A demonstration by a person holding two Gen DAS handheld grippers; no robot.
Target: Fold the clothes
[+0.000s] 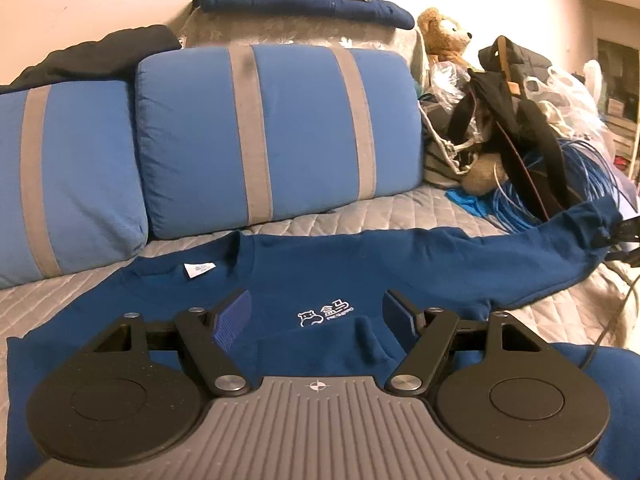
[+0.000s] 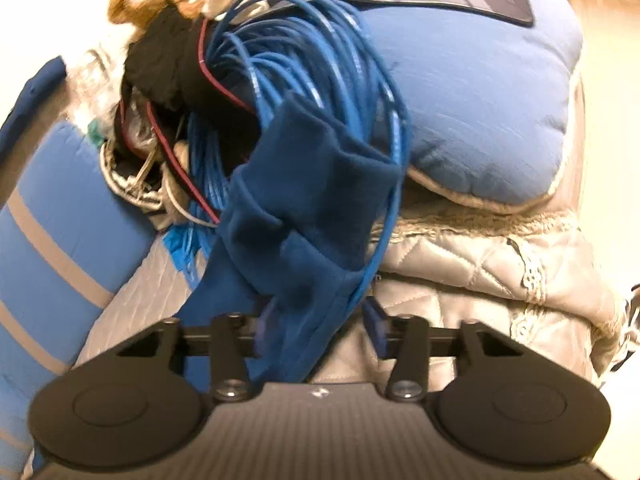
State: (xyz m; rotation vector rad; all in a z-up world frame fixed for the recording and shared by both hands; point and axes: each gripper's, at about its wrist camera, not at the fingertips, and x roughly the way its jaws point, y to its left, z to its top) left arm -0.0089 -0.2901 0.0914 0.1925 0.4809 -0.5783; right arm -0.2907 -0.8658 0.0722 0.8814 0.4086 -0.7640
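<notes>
At nine o'clock in the left wrist view we see two blue striped cushions (image 1: 276, 128) behind the navy sweatshirt (image 1: 320, 280), which lies flat, front up, on the quilted bed (image 1: 80, 292). Our left tool (image 1: 316, 312) hovers released above its white chest logo (image 1: 326, 312). Toward three o'clock the sleeve (image 1: 560, 240) stretches to our right tool (image 2: 320, 332); there the bunched cuff (image 2: 316, 216) sits between the pads, but we cannot tell whether both press it. A blue cable coil (image 2: 304, 64) lies at twelve o'clock.

Matt fleecy cloth sweatshirt (image 1: 400, 276)
</notes>
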